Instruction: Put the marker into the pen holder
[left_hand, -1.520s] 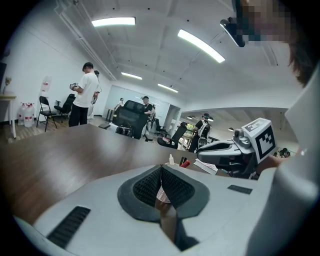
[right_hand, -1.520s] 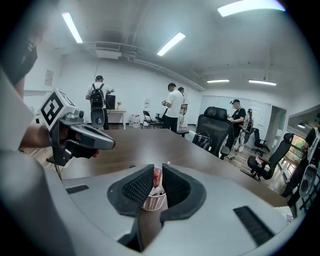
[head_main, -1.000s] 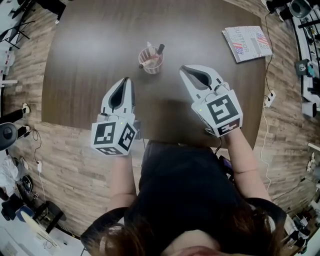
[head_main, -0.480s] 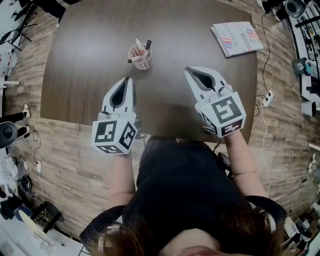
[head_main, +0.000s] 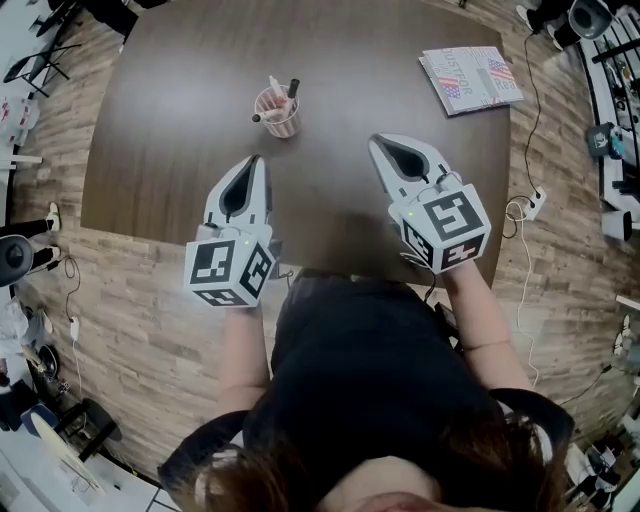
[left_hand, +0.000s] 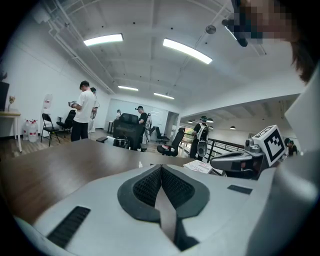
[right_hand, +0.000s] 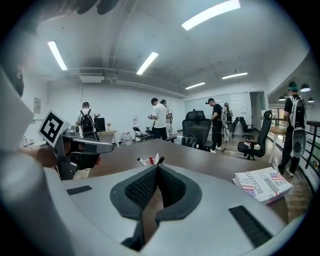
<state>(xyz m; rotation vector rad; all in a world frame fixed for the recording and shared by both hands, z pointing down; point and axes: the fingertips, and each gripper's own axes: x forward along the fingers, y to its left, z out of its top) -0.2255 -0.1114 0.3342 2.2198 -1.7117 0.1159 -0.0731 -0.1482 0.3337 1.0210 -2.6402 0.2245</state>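
Left gripper (head_main: 254, 162) and right gripper (head_main: 376, 145) both closed and empty; marker (head_main: 293, 90) in the holder (head_main: 281, 120).
Your left gripper has its jaws pressed together at the tips with nothing between them, and your right gripper is the same, closed on nothing. You hold both over the near edge of the table (head_main: 180, 60), well apart from each other. The holder stands upright beyond them, nearer your left gripper and clear of both. The black-capped marker leans in it beside a pale pen (head_main: 272, 85). A booklet (head_main: 470, 78) lies flat near the far right corner, well away from the holder.
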